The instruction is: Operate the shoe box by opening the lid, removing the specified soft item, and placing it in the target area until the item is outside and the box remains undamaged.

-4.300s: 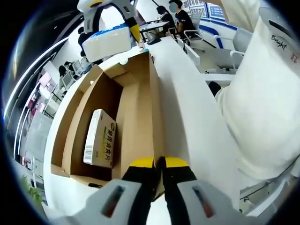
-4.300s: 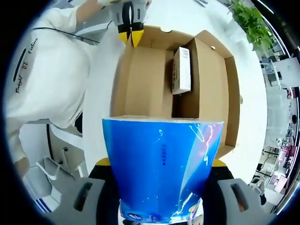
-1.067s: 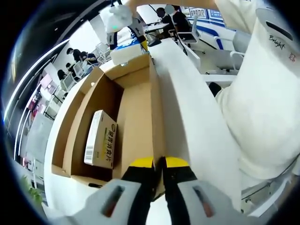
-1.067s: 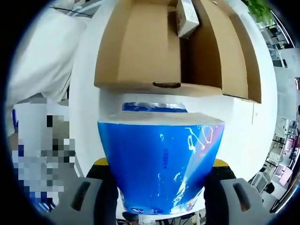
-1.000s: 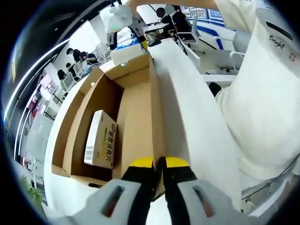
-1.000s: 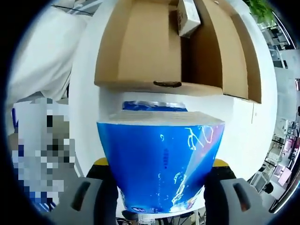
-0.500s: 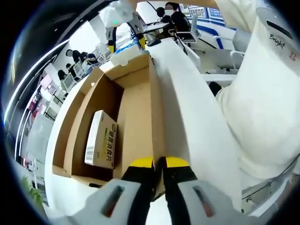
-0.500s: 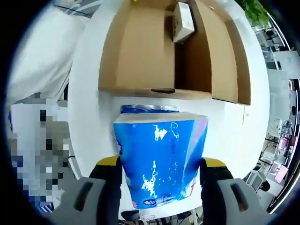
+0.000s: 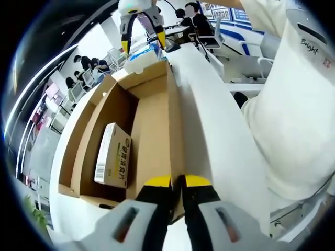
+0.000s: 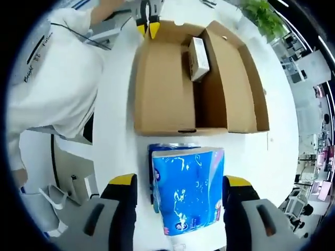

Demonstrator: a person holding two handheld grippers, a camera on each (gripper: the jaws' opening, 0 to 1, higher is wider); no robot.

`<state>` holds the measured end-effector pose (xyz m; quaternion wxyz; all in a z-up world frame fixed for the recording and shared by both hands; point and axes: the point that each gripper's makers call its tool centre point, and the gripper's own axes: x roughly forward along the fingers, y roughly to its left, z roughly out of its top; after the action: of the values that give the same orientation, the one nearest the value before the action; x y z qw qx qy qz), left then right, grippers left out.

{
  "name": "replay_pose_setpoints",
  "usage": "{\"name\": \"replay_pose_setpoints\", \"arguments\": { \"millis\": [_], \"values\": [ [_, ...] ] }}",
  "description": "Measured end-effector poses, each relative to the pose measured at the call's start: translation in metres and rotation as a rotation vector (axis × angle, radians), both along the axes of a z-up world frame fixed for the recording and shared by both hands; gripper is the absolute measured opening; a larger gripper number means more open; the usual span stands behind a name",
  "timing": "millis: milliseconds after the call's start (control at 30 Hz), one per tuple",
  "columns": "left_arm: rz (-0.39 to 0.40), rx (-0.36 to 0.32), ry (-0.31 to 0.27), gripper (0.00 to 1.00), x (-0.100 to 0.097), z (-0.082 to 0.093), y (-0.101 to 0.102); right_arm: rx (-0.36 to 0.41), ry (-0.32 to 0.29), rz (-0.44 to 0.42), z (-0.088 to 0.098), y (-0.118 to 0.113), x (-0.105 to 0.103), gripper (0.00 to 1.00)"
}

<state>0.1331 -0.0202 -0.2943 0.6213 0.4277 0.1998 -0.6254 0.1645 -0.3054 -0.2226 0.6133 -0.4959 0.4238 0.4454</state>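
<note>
The right gripper (image 10: 180, 189) stood wide open above the blue tissue pack (image 10: 189, 187), which lay on the white table (image 10: 118, 146) between its jaws, just outside the cardboard box (image 10: 162, 89). The left gripper (image 9: 177, 184) was clamped shut on the box's wall

A white table (image 10: 118, 141) carries everything. A small white carton (image 9: 112, 155) with green print and a barcode lies inside the cardboard, also seen from the right gripper view (image 10: 198, 58). A person in a white shirt (image 9: 296, 110) stands at the table's edge. Behind, seated people (image 9: 201, 21), white chairs (image 9: 215, 32) and desks. A green plant (image 10: 261, 18) stands beyond the table
</note>
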Motion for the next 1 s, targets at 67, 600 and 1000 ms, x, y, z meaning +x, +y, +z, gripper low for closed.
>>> {"name": "replay_pose_setpoints", "arguments": {
  "millis": [67, 600, 1000],
  "values": [
    [0.000, -0.001, 0.000, 0.06, -0.001, 0.000, 0.000, 0.019, -0.002, -0.012, 0.002, 0.001, 0.000, 0.67],
    [0.010, 0.000, 0.003, 0.06, -0.004, 0.000, -0.001, 0.272, -0.090, -0.104, 0.034, 0.041, 0.014, 0.41],
    [0.013, -0.008, -0.001, 0.06, -0.002, 0.000, -0.002, 0.375, -0.324, -0.098, 0.046, 0.077, 0.043, 0.31]
  ]
}}
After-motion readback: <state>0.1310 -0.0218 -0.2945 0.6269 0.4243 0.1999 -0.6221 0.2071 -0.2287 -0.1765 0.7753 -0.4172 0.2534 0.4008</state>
